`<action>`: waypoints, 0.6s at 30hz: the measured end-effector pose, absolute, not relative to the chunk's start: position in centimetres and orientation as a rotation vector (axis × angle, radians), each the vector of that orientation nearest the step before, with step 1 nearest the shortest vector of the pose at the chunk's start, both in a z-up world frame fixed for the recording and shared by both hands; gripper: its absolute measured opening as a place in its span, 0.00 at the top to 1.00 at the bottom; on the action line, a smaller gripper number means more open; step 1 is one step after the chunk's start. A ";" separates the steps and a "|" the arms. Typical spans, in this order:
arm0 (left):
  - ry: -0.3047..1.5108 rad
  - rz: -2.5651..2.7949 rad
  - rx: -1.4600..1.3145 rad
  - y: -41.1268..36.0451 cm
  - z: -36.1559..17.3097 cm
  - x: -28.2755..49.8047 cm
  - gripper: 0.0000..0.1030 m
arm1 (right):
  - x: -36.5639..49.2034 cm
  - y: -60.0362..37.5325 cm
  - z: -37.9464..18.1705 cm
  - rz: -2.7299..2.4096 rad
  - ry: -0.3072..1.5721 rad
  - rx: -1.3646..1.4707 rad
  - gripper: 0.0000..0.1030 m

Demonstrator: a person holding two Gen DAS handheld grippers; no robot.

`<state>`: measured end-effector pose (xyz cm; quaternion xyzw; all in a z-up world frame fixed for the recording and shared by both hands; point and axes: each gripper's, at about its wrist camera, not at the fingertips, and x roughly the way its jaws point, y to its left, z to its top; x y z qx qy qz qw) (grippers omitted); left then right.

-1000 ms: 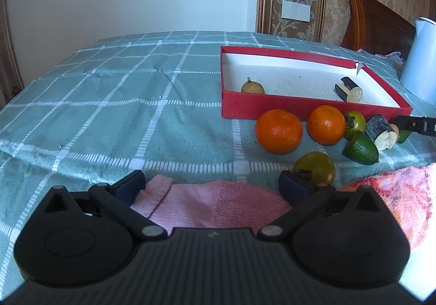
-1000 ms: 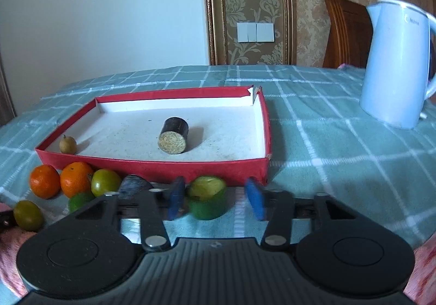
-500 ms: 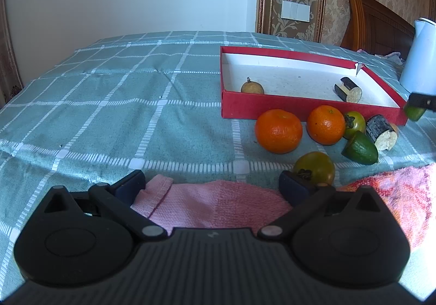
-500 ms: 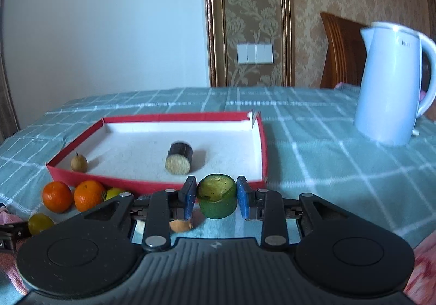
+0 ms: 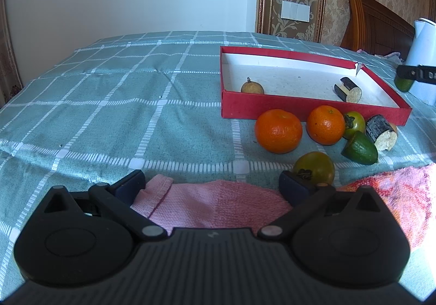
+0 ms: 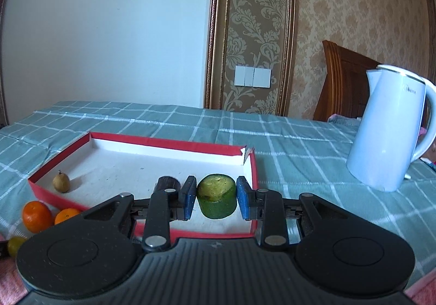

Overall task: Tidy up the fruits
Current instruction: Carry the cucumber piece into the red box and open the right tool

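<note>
Lifted higher over the red tray (image 6: 252, 166), right gripper (image 6: 216, 197) jaws pinch the green piece (image 6: 216, 200).

The dark cylinder piece (image 6: 166, 183) sits half hidden behind the right gripper (image 6: 216, 198).

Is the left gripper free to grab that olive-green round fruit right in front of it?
Probably yes: the left gripper is open and empty, and the olive-green fruit sits just beyond its right finger with nothing over it.

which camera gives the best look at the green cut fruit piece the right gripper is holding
The right wrist view: the green cut fruit piece sits centred between the right gripper pads, cut face visible, above the red cardboard tray. The left wrist view shows only a green sliver at its right edge.
</note>
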<state>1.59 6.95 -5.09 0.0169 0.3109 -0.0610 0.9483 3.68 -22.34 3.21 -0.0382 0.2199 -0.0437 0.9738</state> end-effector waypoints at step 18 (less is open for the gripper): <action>0.633 -0.124 0.035 6.9 -5.1 1.6 0.00 | 11.6 -22.9 0.0 -0.130 0.559 -0.108 0.70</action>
